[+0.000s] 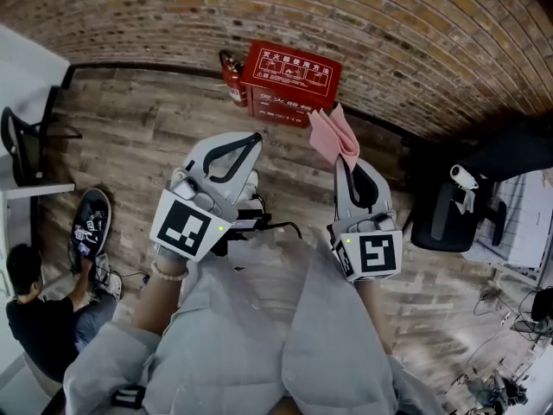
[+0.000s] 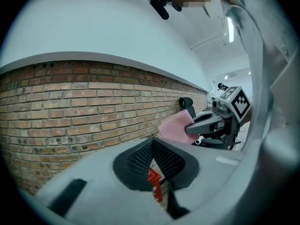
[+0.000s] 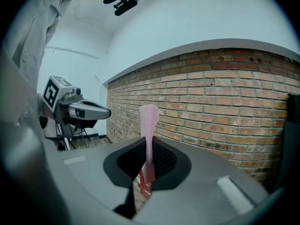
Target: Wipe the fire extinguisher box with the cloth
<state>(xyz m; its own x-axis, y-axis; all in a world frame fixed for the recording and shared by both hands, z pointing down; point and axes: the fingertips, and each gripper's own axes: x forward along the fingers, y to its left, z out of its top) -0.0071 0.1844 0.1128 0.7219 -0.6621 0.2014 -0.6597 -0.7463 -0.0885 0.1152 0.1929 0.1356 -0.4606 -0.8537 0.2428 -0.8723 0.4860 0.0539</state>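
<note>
Our right hand-held gripper [image 1: 346, 167] pinches the pink cloth [image 1: 333, 132], our left hand-held gripper [image 1: 249, 141] is closed on nothing, and the red box [image 1: 289, 83] sits on the floor [image 1: 147, 137] by the wall [image 1: 389, 33], so a hard rub could pull the cloth loose.

— What's at the back?
— A brick wall [image 1: 259, 15], with a pale plain wall [image 2: 93, 22] above the bricks.
— And underfoot?
— A wood-plank floor [image 1: 130, 145].
— Any furniture?
— A black chair [image 1: 26, 141] at the far left, and a black office chair [image 1: 449, 214] on the right, near the bricks.
— Anyone else there?
— A person in a black top [image 1: 34, 327] sits low at the left, with a dark sneaker [image 1: 91, 223] just beside them. Cables [image 1: 505, 387] tangle at the lower right.
</note>
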